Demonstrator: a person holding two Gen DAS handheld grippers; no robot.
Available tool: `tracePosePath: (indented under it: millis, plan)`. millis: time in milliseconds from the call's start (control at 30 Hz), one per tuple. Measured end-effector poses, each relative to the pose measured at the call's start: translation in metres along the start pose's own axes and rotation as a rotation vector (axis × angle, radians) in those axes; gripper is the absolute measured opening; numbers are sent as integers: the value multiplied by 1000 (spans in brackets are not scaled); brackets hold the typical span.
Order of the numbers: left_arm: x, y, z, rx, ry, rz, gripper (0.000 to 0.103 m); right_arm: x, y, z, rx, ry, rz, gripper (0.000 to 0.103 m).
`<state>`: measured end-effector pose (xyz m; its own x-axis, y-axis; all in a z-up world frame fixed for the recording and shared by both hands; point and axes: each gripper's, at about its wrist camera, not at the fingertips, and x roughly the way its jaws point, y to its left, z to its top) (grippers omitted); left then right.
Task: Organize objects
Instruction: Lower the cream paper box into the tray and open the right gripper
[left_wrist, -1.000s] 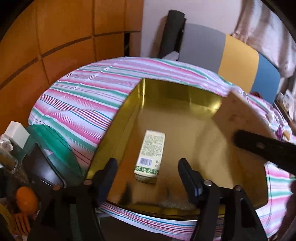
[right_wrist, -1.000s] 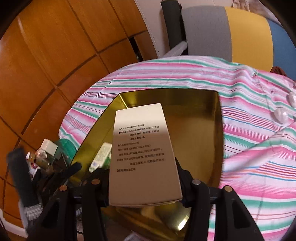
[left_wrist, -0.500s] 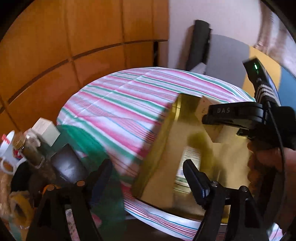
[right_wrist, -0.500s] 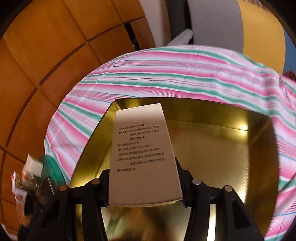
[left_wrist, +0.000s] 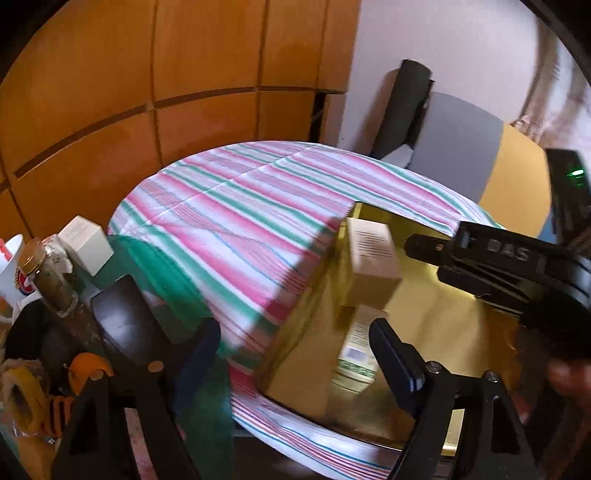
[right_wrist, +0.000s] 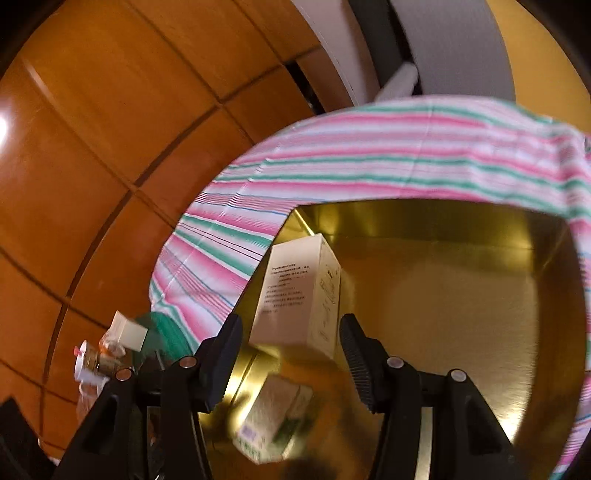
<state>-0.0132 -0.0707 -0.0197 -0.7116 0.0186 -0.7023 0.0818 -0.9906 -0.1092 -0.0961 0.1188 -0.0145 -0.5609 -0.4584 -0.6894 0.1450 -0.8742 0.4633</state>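
Two cartons in gold metal tray (right_wrist: 480, 314): tall beige printed carton (right_wrist: 295, 295) at 9 o'clock, unclamped between right gripper (right_wrist: 290, 362) jaws; green-white carton (right_wrist: 273, 424) below. Left gripper (left_wrist: 291, 354) widening, empty.

Inside the glossy gold metal tray (right_wrist: 461, 295), a matt pale cardboard box (right_wrist: 295, 295) is standing, while striped woven cloth (left_wrist: 240, 221) is lying around the tray and smooth varnished wood panels (left_wrist: 184, 74) are gleaming behind it.
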Motion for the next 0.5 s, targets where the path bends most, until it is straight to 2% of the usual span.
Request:
tracePosePath:
  millis: [300, 500]
  plan:
    - [-26, -51, -13, 88, -49, -125, 101, -89, -23, -20, -11, -135, -95, 55]
    - [-41, -88, -29, 186, -63, -209, 103, -127, -54, -39, -7, -177, -203, 55]
